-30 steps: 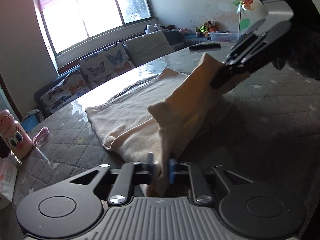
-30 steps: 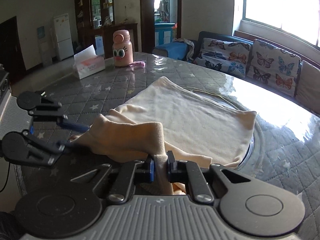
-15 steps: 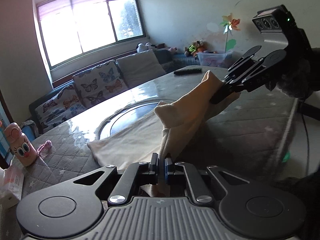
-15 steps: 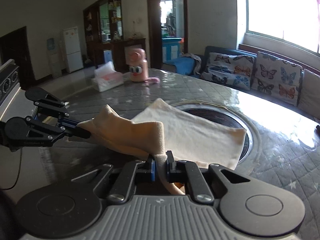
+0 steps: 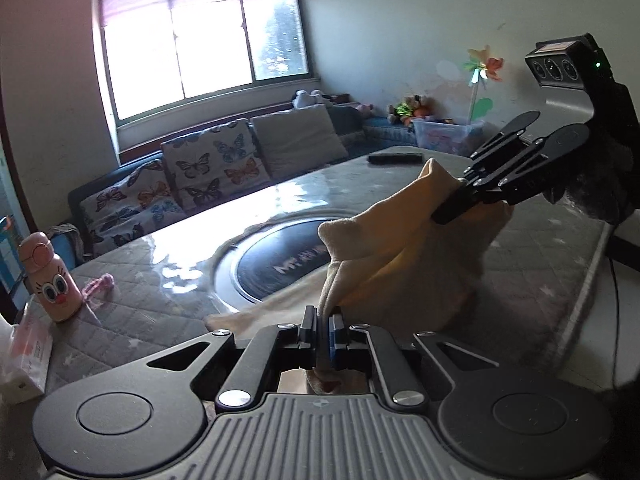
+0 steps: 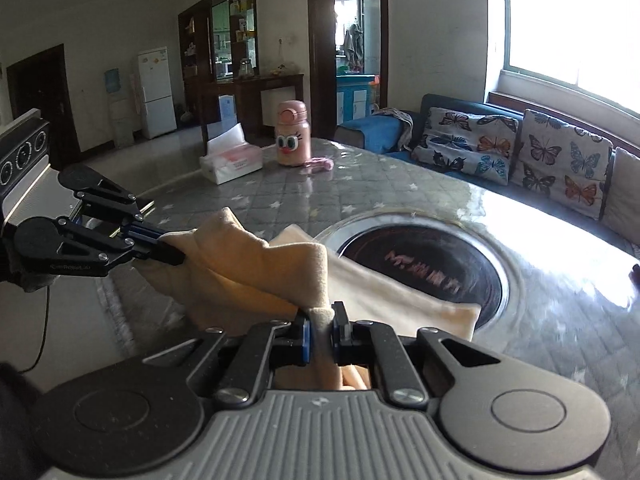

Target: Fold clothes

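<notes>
A cream-coloured cloth garment (image 5: pixel 404 268) hangs between my two grippers above the near edge of the quilted grey table (image 5: pixel 160 300). My left gripper (image 5: pixel 323 328) is shut on one corner of it. My right gripper (image 6: pixel 320 330) is shut on another corner of the cloth (image 6: pixel 256 276). The far end of the cloth (image 6: pixel 400 296) still trails on the table beside the round dark inset (image 6: pixel 432 268). In the left wrist view the right gripper (image 5: pixel 448 208) shows at upper right. In the right wrist view the left gripper (image 6: pixel 172 250) shows at left.
A pink cartoon bottle (image 6: pixel 292 136), a tissue box (image 6: pixel 232 160) and a small pink item (image 6: pixel 320 165) stand at the table's far side. A dark remote (image 5: pixel 394 157) lies near another edge. A sofa with butterfly cushions (image 5: pixel 208 172) runs behind the table.
Both grippers have lifted and pulled the cloth toward the table's near edge. The cloth has slid off the round inset, which now shows uncovered.
</notes>
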A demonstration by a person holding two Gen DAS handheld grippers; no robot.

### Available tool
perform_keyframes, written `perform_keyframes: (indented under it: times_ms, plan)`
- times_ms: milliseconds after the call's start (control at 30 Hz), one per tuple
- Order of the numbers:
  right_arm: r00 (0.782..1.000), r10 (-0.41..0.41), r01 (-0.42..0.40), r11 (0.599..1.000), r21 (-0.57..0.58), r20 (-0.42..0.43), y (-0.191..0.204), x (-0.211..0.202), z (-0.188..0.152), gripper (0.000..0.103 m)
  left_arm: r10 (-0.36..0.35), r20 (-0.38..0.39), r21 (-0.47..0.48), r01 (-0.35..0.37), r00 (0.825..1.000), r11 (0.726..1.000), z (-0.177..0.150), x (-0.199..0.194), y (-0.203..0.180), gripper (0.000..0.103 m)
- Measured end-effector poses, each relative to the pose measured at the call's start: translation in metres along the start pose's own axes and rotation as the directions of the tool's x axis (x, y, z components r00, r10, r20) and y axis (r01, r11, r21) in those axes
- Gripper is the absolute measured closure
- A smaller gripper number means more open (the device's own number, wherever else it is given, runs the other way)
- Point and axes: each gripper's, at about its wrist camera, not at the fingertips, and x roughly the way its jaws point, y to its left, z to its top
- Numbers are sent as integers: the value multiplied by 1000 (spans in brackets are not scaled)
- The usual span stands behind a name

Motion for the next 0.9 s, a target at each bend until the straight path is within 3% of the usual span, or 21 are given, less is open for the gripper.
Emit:
perform_keyframes:
  times_ms: [267,400,467,500,600,900]
  plan:
    - [997,-37,40,998,46,-75,-51,85,41,94,73,-87,-76,-80,994,994,11,88,45,97]
    - [986,-45,63,992,111,-160,-72,139,35,92,89,-161,-127,-110,983,986,-1,125,62,94]
    - [984,-60,86,985,148,-170,-79,154,25,84,103,-180,-144,-129,978,981,-6,131,66,91]
    - [983,-62,90,983,161,-172,-81,157,23,84,107,-183,-148,-135,977,980,-8,132,68,87]
    - [985,-75,110,968,225,-158,-95,153,14,70,142,-193,-134,-169,971,976,-11,132,70,84]
    - [976,-149,189,943,273,-162,-113,117,-6,72,198,-143,-188,-223,970,957,6,109,74,82]
